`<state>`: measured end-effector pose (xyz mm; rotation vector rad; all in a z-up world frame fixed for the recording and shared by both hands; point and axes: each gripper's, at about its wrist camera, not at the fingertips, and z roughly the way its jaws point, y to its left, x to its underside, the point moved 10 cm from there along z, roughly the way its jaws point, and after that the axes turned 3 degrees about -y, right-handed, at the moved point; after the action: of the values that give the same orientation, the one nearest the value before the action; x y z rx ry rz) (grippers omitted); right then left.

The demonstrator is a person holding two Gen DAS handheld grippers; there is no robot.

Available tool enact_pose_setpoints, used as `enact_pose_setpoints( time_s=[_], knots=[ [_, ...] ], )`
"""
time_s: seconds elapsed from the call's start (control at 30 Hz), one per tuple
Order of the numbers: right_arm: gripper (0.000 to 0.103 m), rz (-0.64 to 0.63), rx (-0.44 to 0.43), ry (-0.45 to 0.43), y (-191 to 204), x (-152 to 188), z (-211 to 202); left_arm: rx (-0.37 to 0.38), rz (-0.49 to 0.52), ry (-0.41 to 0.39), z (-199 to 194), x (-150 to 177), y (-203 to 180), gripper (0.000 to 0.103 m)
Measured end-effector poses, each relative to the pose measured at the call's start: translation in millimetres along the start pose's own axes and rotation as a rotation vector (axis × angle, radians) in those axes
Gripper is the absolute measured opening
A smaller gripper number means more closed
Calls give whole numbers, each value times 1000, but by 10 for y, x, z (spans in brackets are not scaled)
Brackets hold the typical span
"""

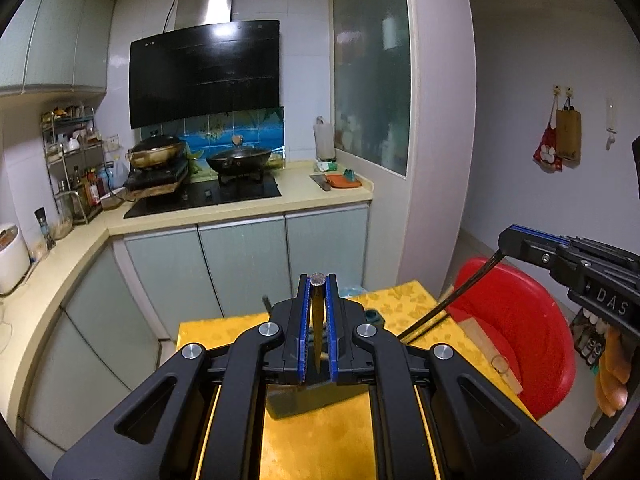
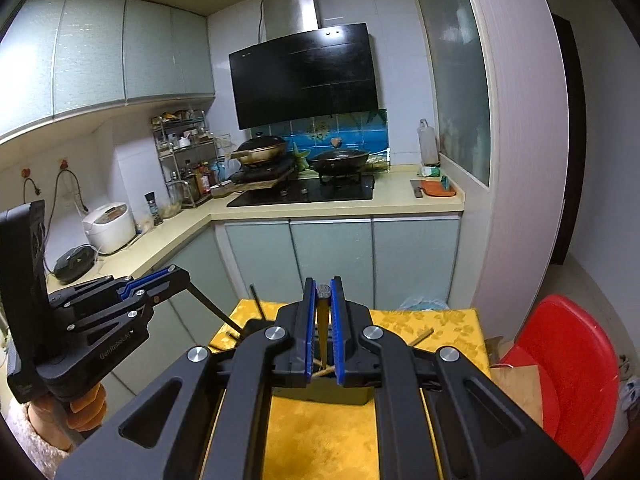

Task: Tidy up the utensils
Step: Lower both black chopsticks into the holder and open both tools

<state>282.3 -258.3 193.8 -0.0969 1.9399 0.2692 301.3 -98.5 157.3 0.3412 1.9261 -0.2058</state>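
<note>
My left claw's chopstick (image 1: 319,320) lower end hidden behind my own frame, dark holder (image 2: 320,394) at six o'clock mostly covered, red basin (image 2: 576,380) cut off at four o'clock.

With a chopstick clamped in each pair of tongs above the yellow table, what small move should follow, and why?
Probably lower both toward the dark holder on the table. The left tongs and right tongs are each shut on a chopstick, lifted clear, and another stick already stands there.

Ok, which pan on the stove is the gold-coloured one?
The left pan, dark-lidded and raised on a separate cooker. The right wok is black and sits on the hob's own burner.
</note>
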Motion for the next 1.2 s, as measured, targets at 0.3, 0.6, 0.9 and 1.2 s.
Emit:
enact_pose_setpoints(
  time_s=[0.3,0.6,0.9,1.2],
  knots=[
    [7,8,38,60,-140,-63,481,-25,-6,67,523,114,111,8],
    [7,11,86,223,-262,288,1019,-38,-16,136,898,333,232,8],
    [10,14,82,252,-257,478,1285,-19,-60,157,1040,377,279,10],
    [45,44,61,211,-234,411,1218,-43,-87,109,910,283,383,82]
  ],
)
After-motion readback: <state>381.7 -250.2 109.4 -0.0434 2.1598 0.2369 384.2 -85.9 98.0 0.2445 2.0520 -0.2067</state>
